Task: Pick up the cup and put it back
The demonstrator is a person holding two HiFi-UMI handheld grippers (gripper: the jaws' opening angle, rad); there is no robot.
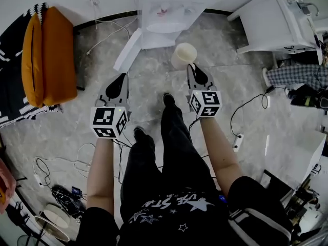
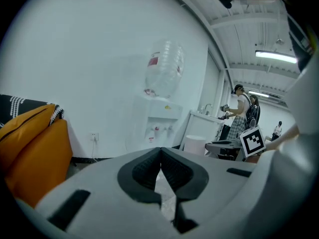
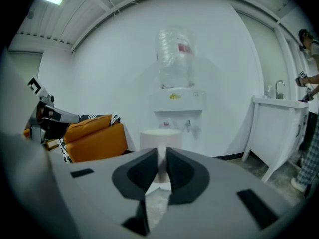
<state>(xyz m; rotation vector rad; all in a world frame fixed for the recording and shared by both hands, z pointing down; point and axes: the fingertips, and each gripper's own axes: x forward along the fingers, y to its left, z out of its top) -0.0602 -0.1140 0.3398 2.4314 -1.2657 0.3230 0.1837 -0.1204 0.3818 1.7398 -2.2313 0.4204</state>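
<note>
A cream paper cup [image 1: 183, 55] hangs in the air in front of the water dispenser [image 1: 167, 8]. My right gripper [image 1: 192, 66] is shut on the cup's near wall. In the right gripper view the thin wall stands pinched between the dark pads [image 3: 178, 169], and the cup [image 3: 160, 136] rises just beyond them. My left gripper [image 1: 121, 78] is held level to the left of the cup, apart from it. It is shut with nothing between its pads [image 2: 172, 173]. The left gripper view also shows the cup [image 2: 195, 144] off to the right.
An orange cushion [image 1: 49, 55] lies on a black-and-white seat at the left. A white sink cabinet [image 1: 279, 19] stands at the right. Cables [image 1: 66, 163] trail over the grey floor. The person's legs [image 1: 169, 137] are below the grippers. Other people [image 2: 244, 114] stand far off.
</note>
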